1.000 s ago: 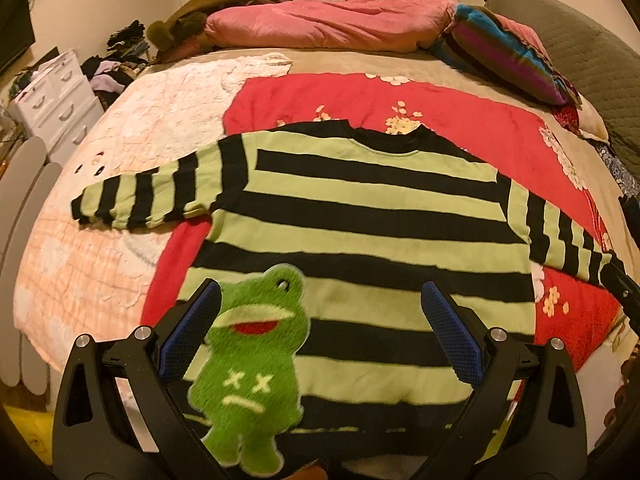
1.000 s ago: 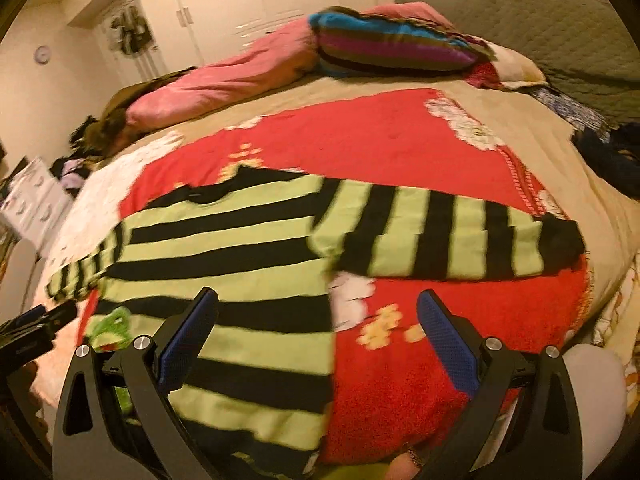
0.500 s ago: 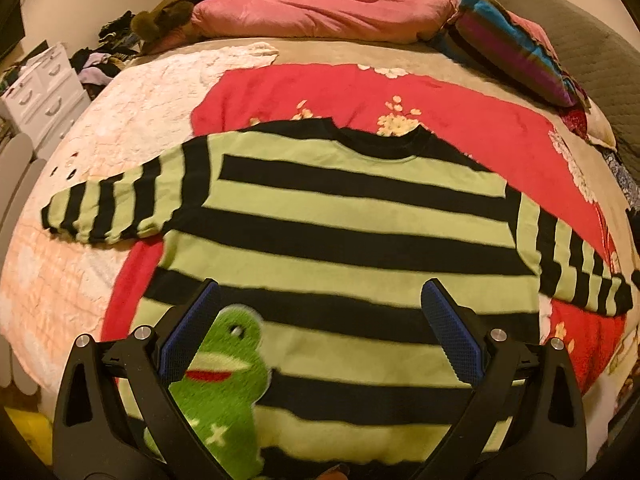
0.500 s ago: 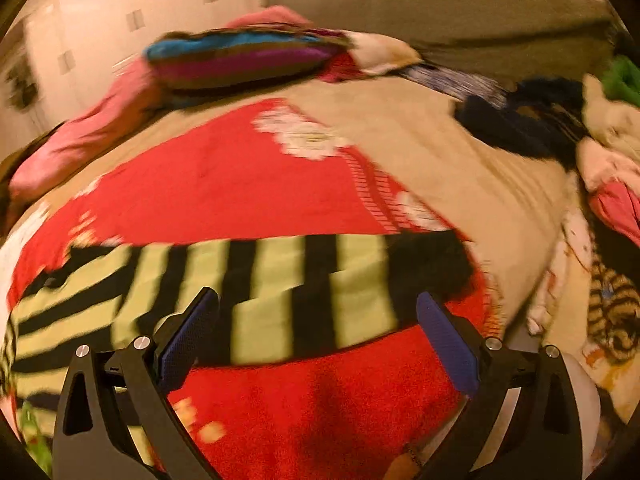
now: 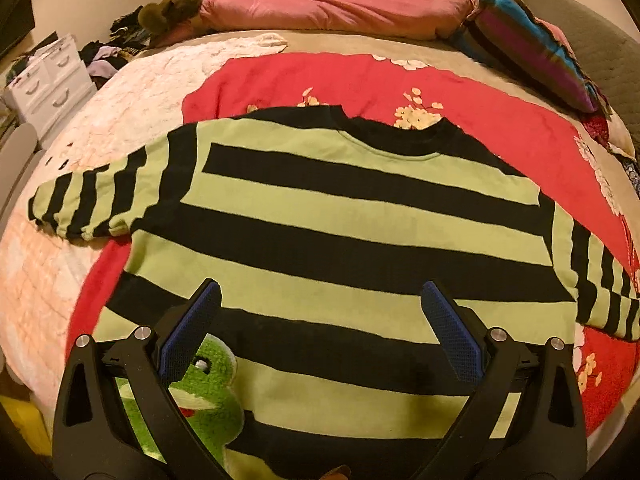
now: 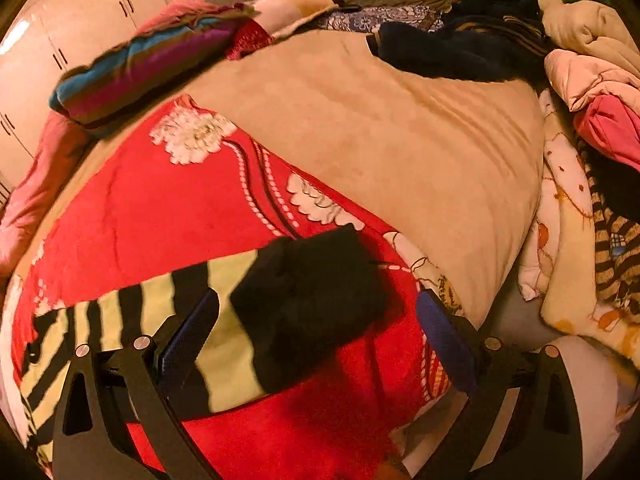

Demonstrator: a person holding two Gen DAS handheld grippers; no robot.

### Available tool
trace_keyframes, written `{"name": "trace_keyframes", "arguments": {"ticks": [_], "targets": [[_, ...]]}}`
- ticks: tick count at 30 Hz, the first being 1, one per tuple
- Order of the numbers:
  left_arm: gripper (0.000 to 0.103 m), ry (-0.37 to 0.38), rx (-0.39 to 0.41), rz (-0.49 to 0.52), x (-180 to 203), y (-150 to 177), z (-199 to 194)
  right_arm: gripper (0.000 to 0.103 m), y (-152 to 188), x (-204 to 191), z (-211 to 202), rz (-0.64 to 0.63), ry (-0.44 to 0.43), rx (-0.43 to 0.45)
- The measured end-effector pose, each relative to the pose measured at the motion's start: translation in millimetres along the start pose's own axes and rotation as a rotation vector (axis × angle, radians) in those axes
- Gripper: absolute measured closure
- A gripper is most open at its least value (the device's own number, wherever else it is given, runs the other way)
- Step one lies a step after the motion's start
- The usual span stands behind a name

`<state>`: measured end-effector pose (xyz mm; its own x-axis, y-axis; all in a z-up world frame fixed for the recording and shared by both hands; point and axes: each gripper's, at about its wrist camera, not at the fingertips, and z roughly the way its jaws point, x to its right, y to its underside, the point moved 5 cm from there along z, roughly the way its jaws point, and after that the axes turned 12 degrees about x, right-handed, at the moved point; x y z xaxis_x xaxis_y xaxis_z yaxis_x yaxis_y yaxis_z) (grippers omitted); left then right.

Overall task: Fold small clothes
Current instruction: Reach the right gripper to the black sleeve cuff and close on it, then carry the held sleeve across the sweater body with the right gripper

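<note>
A small green-and-black striped sweater (image 5: 340, 236) lies flat on a red floral blanket (image 5: 360, 80), both sleeves spread out. A fuzzy green frog patch (image 5: 208, 396) sits at its lower left. My left gripper (image 5: 320, 332) is open and empty, low over the sweater's lower body. In the right wrist view, the sweater's right sleeve (image 6: 224, 320) ends in a black cuff (image 6: 312, 304). My right gripper (image 6: 316, 340) is open and empty, with the cuff between its fingers.
A pink duvet (image 5: 340, 4) and a striped pillow (image 5: 532, 48) lie at the bed's far side. White drawers (image 5: 44, 80) stand left of the bed. A heap of loose clothes (image 6: 592, 120) lies right of the tan sheet (image 6: 400, 132).
My left gripper has moved forward over the sweater; the frog patch has slid under its left finger. My right gripper has swung right and closed in on the sleeve cuff.
</note>
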<state>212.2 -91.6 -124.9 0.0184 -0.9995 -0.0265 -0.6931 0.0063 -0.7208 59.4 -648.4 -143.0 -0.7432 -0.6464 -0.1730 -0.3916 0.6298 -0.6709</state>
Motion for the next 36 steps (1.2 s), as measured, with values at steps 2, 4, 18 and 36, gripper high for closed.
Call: {"name": "trace_keyframes", "arguments": {"ticks": [2, 4, 18, 36], "targets": [[0.009, -0.008, 0.012, 0.015, -1, 4, 1, 0.006, 2, -1, 6, -0.02, 0.001, -0.008], [0.009, -0.013, 0.02, 0.02, -2, 7, 2, 0.02, 3, -1, 12, -0.014, -0.016, -0.023], [0.009, 0.017, 0.032, 0.003, -8, 16, 5, 0.084, -2, -18, 4, -0.052, -0.175, -0.007], [0.009, -0.051, 0.072, -0.073, -52, 5, 0, 0.087, 16, -265, -123, -0.249, -0.727, 0.03]]}}
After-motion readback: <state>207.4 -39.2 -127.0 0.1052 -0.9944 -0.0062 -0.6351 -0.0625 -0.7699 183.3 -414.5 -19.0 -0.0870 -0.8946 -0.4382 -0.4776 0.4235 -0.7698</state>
